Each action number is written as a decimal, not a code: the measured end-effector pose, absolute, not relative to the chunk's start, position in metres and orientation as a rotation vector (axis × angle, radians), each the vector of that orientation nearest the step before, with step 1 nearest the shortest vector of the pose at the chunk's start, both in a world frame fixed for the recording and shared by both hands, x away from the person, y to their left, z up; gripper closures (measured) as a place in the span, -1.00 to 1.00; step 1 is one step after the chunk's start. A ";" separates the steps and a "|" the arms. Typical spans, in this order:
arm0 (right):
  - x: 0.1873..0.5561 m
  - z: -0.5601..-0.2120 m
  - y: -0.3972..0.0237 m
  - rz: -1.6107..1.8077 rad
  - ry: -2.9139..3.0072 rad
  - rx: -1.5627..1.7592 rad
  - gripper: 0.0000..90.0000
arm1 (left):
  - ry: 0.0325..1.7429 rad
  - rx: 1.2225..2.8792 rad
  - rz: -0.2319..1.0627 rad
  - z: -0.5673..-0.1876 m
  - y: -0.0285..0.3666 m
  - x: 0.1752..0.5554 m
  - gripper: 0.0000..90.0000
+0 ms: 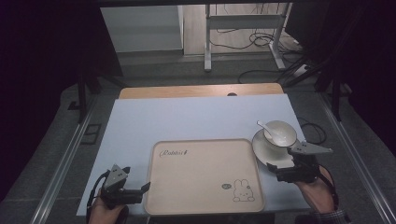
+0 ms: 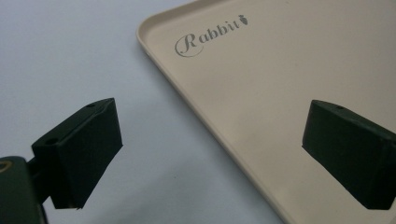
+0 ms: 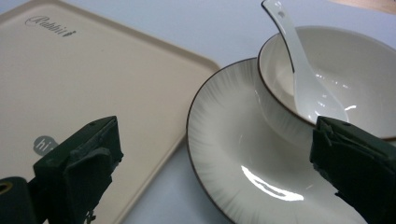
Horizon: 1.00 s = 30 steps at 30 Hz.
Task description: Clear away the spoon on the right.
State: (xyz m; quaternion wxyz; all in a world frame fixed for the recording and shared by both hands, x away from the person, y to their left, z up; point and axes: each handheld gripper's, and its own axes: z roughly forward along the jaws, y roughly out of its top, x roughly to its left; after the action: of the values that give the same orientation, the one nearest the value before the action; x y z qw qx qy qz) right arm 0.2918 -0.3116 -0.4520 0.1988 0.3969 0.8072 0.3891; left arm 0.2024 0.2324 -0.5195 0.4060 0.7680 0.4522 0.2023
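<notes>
A beige tray (image 1: 201, 175) printed with "Rabbit" and a small rabbit lies at the near middle of the table. Right of it a white plate (image 1: 261, 150) carries a white bowl (image 1: 285, 135) with a white spoon (image 1: 265, 127) resting in it. My left gripper (image 1: 147, 187) is open at the tray's near left corner; in its own view the tray's edge (image 2: 205, 126) runs between the jaws. My right gripper (image 1: 273, 170) is open at the plate's near rim; its jaws stand either side of the plate (image 3: 233, 154), below the bowl (image 3: 355, 70) and spoon (image 3: 303, 70).
The tray sits on a pale blue mat (image 1: 187, 116) over a wooden tabletop (image 1: 201, 91). Beyond the table are a metal desk frame (image 1: 208, 42) and loose cables (image 1: 261, 42) on the floor. Metal rails (image 1: 70, 154) run along both sides.
</notes>
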 end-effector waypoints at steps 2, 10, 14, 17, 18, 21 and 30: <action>0.297 -0.450 -0.310 1.087 2.269 1.103 -0.96 | 1.140 1.937 0.514 -0.520 0.232 0.202 -0.89; 0.311 -0.444 -0.310 1.068 2.282 1.117 -0.95 | 1.138 1.938 0.517 -0.519 0.232 0.202 -0.89; 0.323 -0.440 -0.309 1.051 2.285 1.113 -0.95 | 1.139 1.934 0.514 -0.519 0.232 0.202 -0.88; 0.330 -0.438 -0.309 1.060 2.277 1.112 -0.95 | 1.138 1.934 0.514 -0.519 0.232 0.202 -0.88; 0.330 -0.438 -0.309 1.060 2.277 1.112 -0.95 | 1.138 1.934 0.514 -0.519 0.232 0.202 -0.88; 0.342 -0.434 -0.309 1.085 2.264 1.123 -0.94 | 1.135 1.935 0.514 -0.519 0.232 0.202 -0.87; 0.364 -0.433 -0.309 1.056 2.251 1.147 -0.93 | 1.131 1.940 0.513 -0.519 0.233 0.202 -0.87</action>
State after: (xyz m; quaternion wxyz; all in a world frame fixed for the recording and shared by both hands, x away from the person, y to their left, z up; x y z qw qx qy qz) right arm 0.3638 -0.3094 -0.4332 0.2002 0.4104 0.8055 0.3778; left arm 0.2018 0.2327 -0.5193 0.4067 0.7694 0.4486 0.2033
